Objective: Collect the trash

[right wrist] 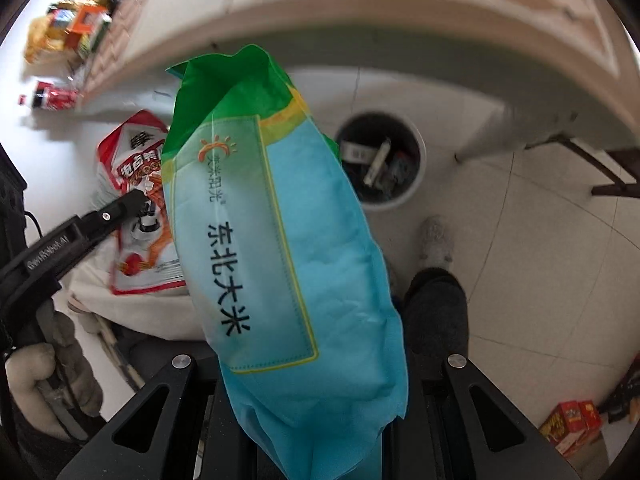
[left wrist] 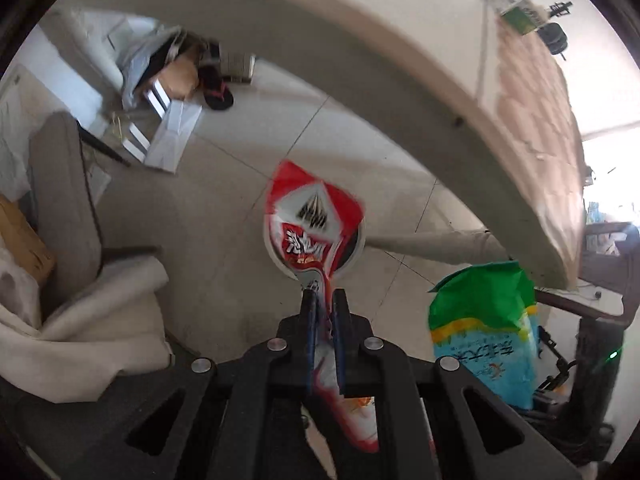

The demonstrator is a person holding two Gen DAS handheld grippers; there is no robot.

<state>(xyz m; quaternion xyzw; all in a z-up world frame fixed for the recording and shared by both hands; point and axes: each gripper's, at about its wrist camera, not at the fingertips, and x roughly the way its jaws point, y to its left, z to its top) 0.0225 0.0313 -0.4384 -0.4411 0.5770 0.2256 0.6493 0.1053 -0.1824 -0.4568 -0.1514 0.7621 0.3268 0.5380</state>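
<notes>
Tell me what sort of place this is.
Probably a room in a home: tiled floor, a big round table, a waste bin with rubbish in it, and a cushioned chair.

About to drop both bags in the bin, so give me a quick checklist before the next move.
1. Left gripper shut on red snack bag: ok.
2. Right gripper shut on blue and green rice bag: ok, though its fingers are hidden.
3. Trash bin in sight, mouth open: ok.
4. Room left in bin: ok.
5. Rice bag over the bin: not ok, bin lies to its right.
6. Person's foot clear of bin: ok.
</notes>
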